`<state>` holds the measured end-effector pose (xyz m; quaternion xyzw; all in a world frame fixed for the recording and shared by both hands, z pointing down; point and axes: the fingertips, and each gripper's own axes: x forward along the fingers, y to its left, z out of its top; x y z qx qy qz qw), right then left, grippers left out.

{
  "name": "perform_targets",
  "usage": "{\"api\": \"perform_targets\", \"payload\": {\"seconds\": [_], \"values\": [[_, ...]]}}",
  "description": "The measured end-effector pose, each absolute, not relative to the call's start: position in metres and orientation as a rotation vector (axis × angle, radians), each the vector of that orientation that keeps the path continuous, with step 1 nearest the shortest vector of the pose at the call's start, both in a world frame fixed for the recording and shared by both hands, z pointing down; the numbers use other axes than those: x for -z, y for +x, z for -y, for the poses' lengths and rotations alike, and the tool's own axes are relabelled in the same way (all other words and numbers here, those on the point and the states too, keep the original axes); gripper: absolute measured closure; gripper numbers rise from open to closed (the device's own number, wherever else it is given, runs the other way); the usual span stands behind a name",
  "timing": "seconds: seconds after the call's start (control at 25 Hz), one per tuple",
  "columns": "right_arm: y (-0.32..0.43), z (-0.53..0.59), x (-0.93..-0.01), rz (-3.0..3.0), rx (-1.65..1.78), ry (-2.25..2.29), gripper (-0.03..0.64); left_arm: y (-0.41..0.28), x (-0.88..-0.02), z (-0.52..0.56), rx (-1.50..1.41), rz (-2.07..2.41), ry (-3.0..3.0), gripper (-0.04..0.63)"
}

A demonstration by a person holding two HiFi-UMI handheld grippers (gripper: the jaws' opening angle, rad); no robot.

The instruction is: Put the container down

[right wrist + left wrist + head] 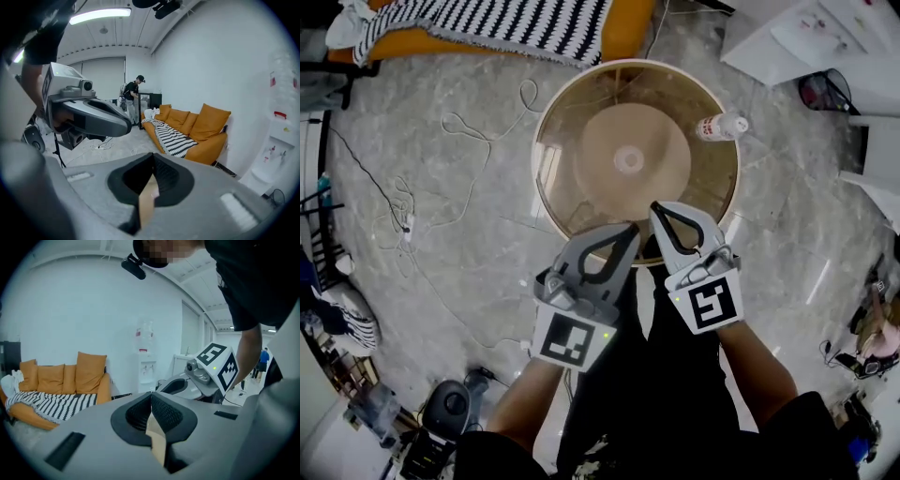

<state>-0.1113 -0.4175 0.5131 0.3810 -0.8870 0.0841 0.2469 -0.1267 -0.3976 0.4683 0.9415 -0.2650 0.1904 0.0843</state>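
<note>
The container (722,126), a small clear bottle with a red-and-white label, rests on the round glass-topped table (572,112) at its far right edge. Both grippers hang in the air over the table's near rim, well short of the bottle. My left gripper (630,231) is shut with nothing between its pads. My right gripper (657,207) is shut and empty too, just right of the left one. In the left gripper view the closed jaws (151,398) point at a wall and the right gripper (197,376) shows beside them. The right gripper view shows its own closed jaws (152,160).
An orange sofa (619,28) with a striped blanket (511,23) stands beyond the table. Cables (469,131) trail over the marble floor at left. White furniture (806,37) is at the top right, and gear (441,412) sits at the lower left. A person (135,96) stands far off.
</note>
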Motion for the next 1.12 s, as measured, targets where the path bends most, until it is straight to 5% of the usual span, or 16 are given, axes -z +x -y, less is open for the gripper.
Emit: {"api": "perform_targets", "payload": {"seconds": [0.36,1.12], "values": [[-0.109,0.362,-0.352,2.554,-0.124,1.217,0.621,-0.119,-0.335,0.343,-0.404,0.723,2.881,0.580],[-0.077,0.303,-0.192,2.670,-0.125,1.413,0.621,-0.097,-0.161,0.297,-0.180,0.694,3.132,0.580]]}}
